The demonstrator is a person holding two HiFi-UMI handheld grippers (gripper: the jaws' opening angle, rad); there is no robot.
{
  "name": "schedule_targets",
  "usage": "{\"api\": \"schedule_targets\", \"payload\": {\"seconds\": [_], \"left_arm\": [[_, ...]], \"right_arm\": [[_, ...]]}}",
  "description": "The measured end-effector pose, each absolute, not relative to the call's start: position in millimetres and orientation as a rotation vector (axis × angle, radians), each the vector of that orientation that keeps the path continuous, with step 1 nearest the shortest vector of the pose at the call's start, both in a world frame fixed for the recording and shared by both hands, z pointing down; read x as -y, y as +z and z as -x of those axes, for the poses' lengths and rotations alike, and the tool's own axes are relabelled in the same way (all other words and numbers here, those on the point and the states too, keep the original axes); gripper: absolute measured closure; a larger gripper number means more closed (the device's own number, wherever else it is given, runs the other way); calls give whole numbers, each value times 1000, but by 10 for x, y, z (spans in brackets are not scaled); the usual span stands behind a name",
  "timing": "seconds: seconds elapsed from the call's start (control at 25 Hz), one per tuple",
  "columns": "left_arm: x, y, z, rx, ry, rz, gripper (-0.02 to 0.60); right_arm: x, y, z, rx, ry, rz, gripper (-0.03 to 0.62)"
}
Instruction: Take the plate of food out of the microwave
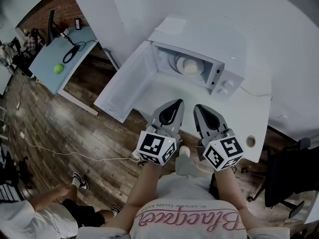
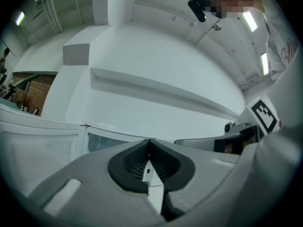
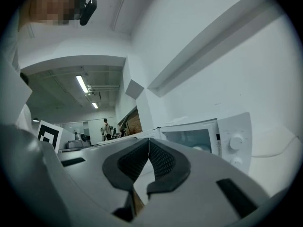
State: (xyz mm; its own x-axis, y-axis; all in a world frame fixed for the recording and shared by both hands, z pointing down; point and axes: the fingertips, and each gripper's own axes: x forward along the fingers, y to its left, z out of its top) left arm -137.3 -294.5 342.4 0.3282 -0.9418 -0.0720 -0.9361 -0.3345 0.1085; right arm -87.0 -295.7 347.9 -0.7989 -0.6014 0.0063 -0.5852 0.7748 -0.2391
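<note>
A white microwave (image 1: 219,66) stands on the white table (image 1: 164,96) with its door (image 1: 124,83) swung wide open to the left. Inside it sits a white plate of pale food (image 1: 188,65). Both grippers hover side by side over the table in front of the oven, short of the opening. My left gripper (image 1: 177,102) is shut with nothing in it, and so is my right gripper (image 1: 198,107). In the left gripper view the pads meet at the tips (image 2: 149,144). The right gripper view shows closed tips (image 3: 149,141), the oven cavity (image 3: 191,138) and its knobs (image 3: 235,142).
Behind the microwave is a white wall (image 1: 199,9). The table has a round hole (image 1: 250,141) near its front right edge. A light-blue desk with a green ball (image 1: 59,68) stands far left. A black chair (image 1: 291,176) is at the right, and a seated person (image 1: 45,210) is at the lower left.
</note>
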Motion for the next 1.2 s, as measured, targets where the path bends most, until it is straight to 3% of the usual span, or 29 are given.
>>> {"api": "schedule_targets", "payload": {"seconds": [1.2], "left_arm": [[4388,3729,1576,1797,-23,-2470,575]], "right_arm": [[4446,3844,1103,-2905,-549,956,579]]}}
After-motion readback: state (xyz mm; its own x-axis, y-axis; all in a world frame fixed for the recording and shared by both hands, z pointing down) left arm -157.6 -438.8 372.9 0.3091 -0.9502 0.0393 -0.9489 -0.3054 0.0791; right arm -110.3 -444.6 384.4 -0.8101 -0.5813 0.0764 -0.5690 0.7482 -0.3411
